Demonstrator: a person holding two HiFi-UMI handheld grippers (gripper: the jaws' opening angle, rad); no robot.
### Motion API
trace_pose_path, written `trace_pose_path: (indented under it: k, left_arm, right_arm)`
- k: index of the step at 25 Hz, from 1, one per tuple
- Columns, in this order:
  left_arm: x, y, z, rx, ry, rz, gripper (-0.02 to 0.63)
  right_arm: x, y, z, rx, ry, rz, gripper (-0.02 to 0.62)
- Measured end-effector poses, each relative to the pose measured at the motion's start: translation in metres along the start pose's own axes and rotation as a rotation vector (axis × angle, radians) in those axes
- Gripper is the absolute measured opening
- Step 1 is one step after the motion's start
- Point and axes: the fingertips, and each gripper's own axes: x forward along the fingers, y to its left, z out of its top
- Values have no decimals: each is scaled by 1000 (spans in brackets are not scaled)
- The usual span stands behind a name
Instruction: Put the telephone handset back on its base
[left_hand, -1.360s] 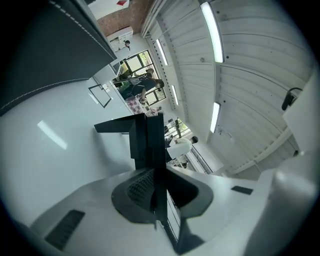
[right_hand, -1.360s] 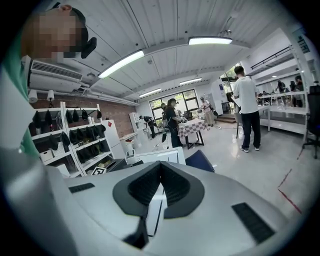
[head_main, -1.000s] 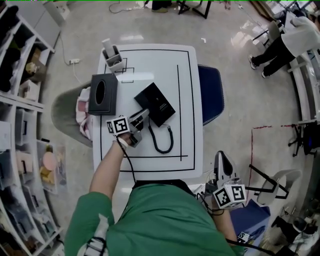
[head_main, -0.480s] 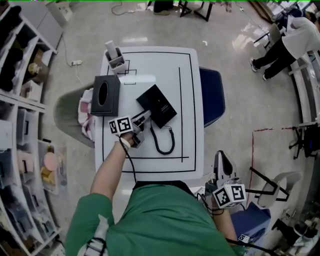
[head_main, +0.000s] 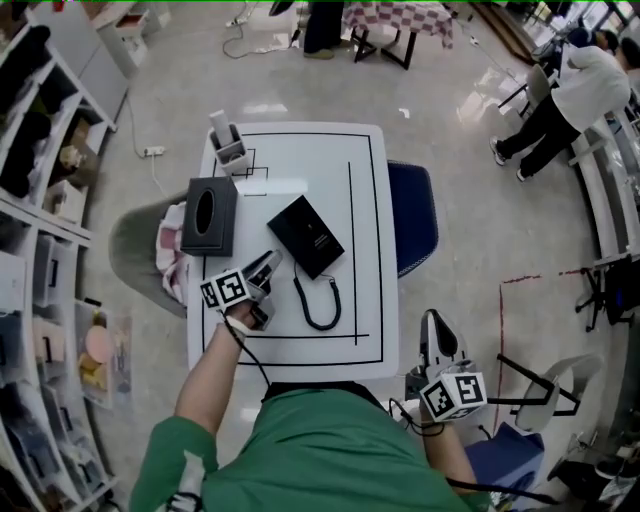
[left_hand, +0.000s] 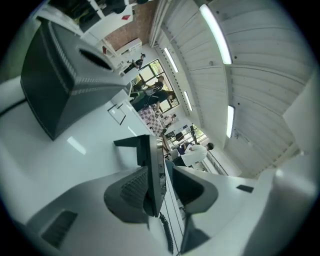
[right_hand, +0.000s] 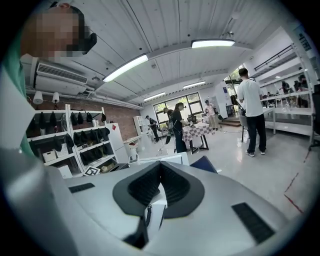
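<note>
**Handset seems back on its base; only the retreat is left**

On the white table (head_main: 370, 180), the black telephone base (head_main: 318, 235) lies near the middle. The handset (head_main: 288, 243) appears to rest along its near-left edge, with the coiled cord (head_main: 318, 305) looped in front. Your left gripper (head_main: 268, 262) is just beside it with its jaws opening. The handset's edge shows in the gap, but no pad presses it. I judge you need only draw away. Your right gripper (head_main: 437, 335) hangs off the table, jaws together and empty.

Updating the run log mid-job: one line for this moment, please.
left gripper: jaws opening, telephone edge between them, not gripped | right gripper: shut, off table | coiled cord: on table
</note>
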Motion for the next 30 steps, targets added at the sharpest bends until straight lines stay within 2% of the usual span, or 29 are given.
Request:
trace_pose_path:
  k: [3, 6, 11, 13, 15, 19, 25, 27, 30]
  left_arm:
    - [-20, -34, 17, 126, -65, 16, 164]
    - [-35, -83, 33, 258, -118, -17, 156]
    - [-62, -166, 54, 572, -195, -33, 143]
    - [-76, -193, 53, 679, -221, -30, 111]
    - [-92, -216, 51, 748, -256, -36, 72]
    - [-114, -248, 54, 847, -317, -31, 60]
    - [-134, -269, 52, 889, -355, -23, 52]
    - [-139, -276, 51, 889, -375, -23, 49]
    - [-140, -282, 47, 885, -385, -16, 49]
  right_arm:
    - [1, -4, 8, -8, -17, 8, 23]
    - [5, -5, 20, -24, -43, 28, 23]
    - [26, -1, 53, -78, -104, 85, 23]
    - [31, 4, 63, -107, -118, 106, 23]
    - [36, 11, 74, -143, -136, 132, 23]
    - [48, 29, 99, -203, -175, 191, 23]
    - [54, 58, 126, -262, -215, 279, 23]
    - [53, 70, 131, -229, -235, 317, 22]
    - [49, 88, 135, -122, -261, 363, 23]
